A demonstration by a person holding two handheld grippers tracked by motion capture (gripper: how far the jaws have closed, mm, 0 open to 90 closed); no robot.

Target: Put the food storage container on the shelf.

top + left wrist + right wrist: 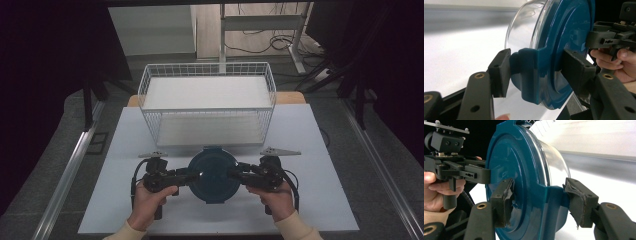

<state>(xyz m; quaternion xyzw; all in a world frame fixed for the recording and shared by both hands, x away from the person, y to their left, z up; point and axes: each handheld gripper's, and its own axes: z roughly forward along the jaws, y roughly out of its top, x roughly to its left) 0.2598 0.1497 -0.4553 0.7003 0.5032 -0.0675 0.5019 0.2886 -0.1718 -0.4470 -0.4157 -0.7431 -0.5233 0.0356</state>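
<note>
Round clear container with a dark teal snap-on lid [214, 174] sits at the near middle of the pale tabletop [310, 145], just in front of the white wire basket [207, 102], lid facing up. My left tool [192, 176] is clamped on the lid's left latch tab [527, 72]: one pad presses the outer face of the tab, the other bears on the lid top, with nothing slack between them. My right tool [235, 172] is closed about midway on the opposite latch tab [554, 202]; its worn pads [576, 200] sit against tab and lid. Judgement: the step in hand is a two-sided hold on the lid, either to lift the container toward the basket or to work the latches. To do it well I should keep both grips level and equal, pull evenly, and avoid twisting, since the right pads are frayed and may slip.
</note>
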